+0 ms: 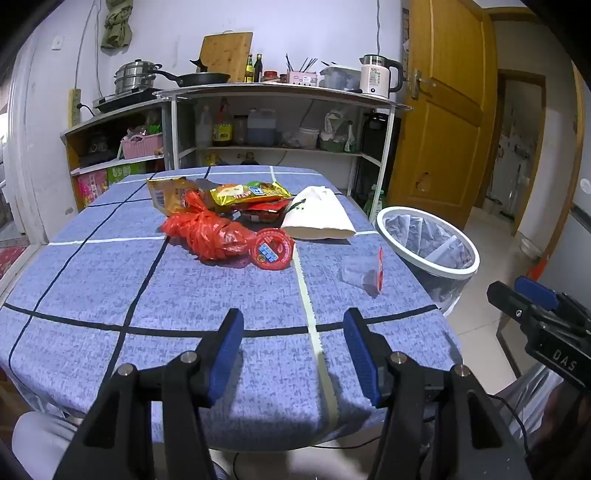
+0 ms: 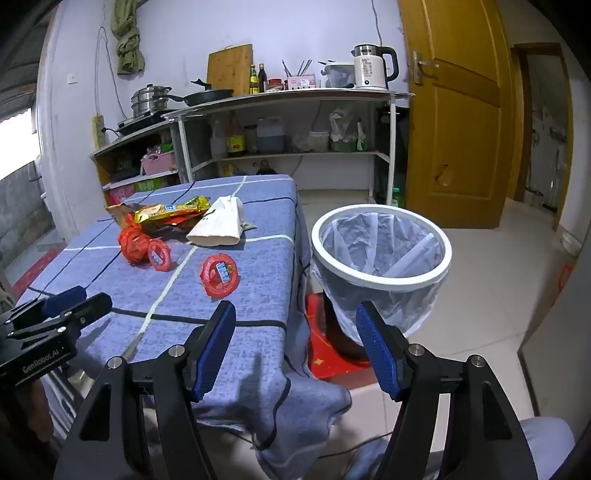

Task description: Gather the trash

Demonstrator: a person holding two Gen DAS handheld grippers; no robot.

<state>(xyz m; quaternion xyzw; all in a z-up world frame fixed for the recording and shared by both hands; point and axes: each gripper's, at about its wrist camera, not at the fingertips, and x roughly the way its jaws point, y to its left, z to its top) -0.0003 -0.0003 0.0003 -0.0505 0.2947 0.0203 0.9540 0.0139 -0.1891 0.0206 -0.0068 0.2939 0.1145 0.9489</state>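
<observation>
Your left gripper is held level and pointing forward, its blue-padded fingers spread wide with nothing between them. Your right gripper sits just beside it, likewise level, fingers apart and holding nothing.

Pale plastered wall and white metal shelving unit beyond the fingers; orange wooden panelled door right; white tiled floor below.
</observation>
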